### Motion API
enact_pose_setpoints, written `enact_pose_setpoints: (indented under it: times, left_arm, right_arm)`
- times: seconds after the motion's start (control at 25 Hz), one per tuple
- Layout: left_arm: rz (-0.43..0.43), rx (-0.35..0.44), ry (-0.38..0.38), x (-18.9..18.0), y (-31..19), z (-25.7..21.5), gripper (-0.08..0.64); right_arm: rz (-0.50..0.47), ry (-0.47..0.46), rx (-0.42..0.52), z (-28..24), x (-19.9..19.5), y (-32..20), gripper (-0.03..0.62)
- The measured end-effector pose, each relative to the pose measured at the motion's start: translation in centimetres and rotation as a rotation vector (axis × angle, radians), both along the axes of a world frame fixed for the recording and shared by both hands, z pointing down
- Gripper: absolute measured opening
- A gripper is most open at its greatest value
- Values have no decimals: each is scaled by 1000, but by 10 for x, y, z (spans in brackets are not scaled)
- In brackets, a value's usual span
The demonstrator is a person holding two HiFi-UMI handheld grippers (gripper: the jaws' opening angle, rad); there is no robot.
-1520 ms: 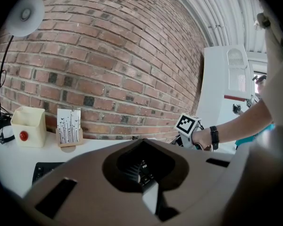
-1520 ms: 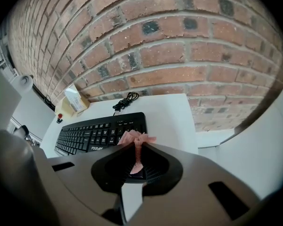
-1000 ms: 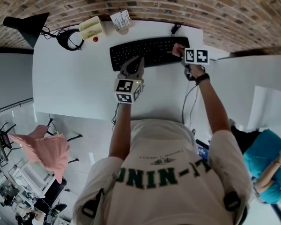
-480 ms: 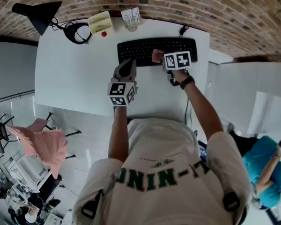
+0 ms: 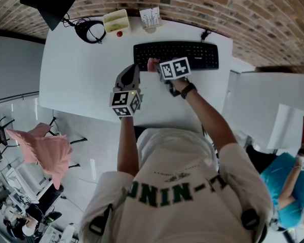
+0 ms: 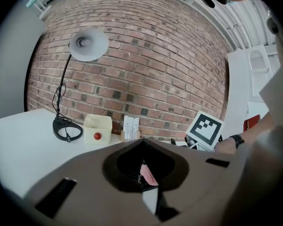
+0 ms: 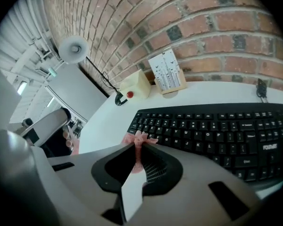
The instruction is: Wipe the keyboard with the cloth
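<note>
Limp, light pink cloth [image 7: 140,138] is clenched at its bunched fold by right gripper [image 7: 137,150] at black keyboard [image 7: 217,126]; left gripper [image 6: 142,167] is seen closed, empty

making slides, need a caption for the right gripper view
Right gripper holds a pink cloth against the left end of a black keyboard.

Right grey two-jaw gripper [image 7: 137,150] reaches forward, arm extended, jaws clamped on pink cloth [image 7: 140,137]. Left grey two-jaw gripper [image 6: 145,171] sits just left of it, jaws together.
</note>
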State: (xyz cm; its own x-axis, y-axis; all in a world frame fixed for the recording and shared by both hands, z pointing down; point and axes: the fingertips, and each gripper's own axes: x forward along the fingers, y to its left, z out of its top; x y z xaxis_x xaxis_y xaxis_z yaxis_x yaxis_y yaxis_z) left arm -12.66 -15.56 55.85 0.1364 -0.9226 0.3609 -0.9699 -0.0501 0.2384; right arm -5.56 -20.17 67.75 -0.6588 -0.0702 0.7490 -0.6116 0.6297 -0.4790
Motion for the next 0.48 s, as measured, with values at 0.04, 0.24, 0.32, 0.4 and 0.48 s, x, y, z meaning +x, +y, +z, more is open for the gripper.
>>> enact_pose_setpoints:
  times: [0.04,0.24,0.32,0.4,0.48]
  left_arm:
    - [-9,-1,-2,-5,2,0,3]
    - [-45,-17,-6,-20,12,5,3]
    - [-53,-24,-3,-23,15,8,3]
    - [-56,-27,4,-24,17,9,3]
    - [-55,-29,8,-24,18,11,3]
  right_arm:
    - [-14,1,4,1,-6,4,34]
    - [-42,-27,-13,6,-35,17,34]
    - [-47,-43,-29,9,-46,23,34]
    - [-36,-61,-45,10,-56,27,34]
    - [-23,-85,-60,11,-65,30,34]
